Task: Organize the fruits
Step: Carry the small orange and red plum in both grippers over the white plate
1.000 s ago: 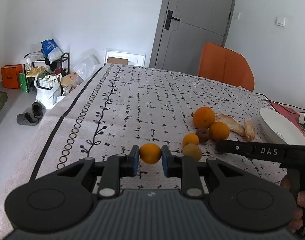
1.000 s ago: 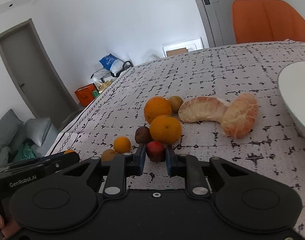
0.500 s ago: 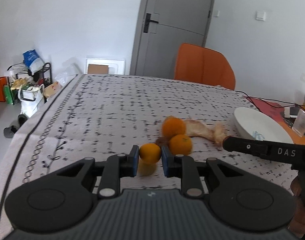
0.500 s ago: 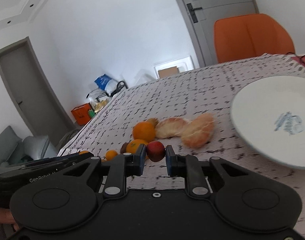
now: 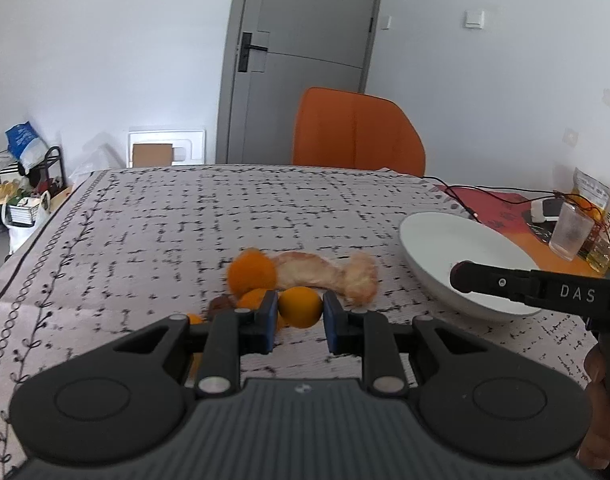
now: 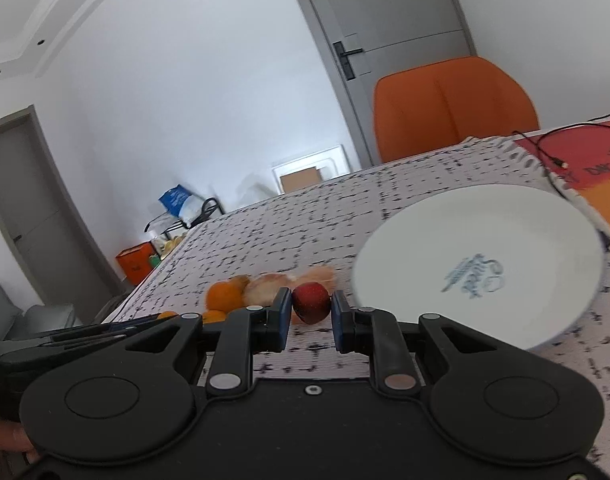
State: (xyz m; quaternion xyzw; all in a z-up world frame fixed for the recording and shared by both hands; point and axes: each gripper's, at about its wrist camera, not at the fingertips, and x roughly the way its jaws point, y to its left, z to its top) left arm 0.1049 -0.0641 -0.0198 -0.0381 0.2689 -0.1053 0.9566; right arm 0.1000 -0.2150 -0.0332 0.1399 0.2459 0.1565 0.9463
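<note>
My left gripper (image 5: 299, 322) is shut on a small orange (image 5: 300, 306) and holds it above the tablecloth, left of the white plate (image 5: 433, 240). My right gripper (image 6: 311, 320) is shut on a small red fruit (image 6: 311, 302) and holds it up beside the near left rim of the white plate (image 6: 445, 240). On the cloth behind lie a larger orange (image 5: 251, 272), another orange (image 5: 253, 299), a dark brown fruit (image 5: 221, 305) and peeled pomelo segments (image 5: 325, 274). The oranges (image 6: 224, 295) and the pomelo (image 6: 265, 286) also show in the right wrist view.
An orange chair (image 5: 357, 132) stands at the table's far edge. A glass (image 5: 571, 232), bottles and cables sit on an orange mat at the far right. The right gripper's body (image 5: 545, 290) reaches over the plate's near rim. The table's left edge drops off.
Both grippers have lifted with their fruits and swung right toward the white plate. The plate now fills more of both views and the fruit pile has fallen back to the left.
</note>
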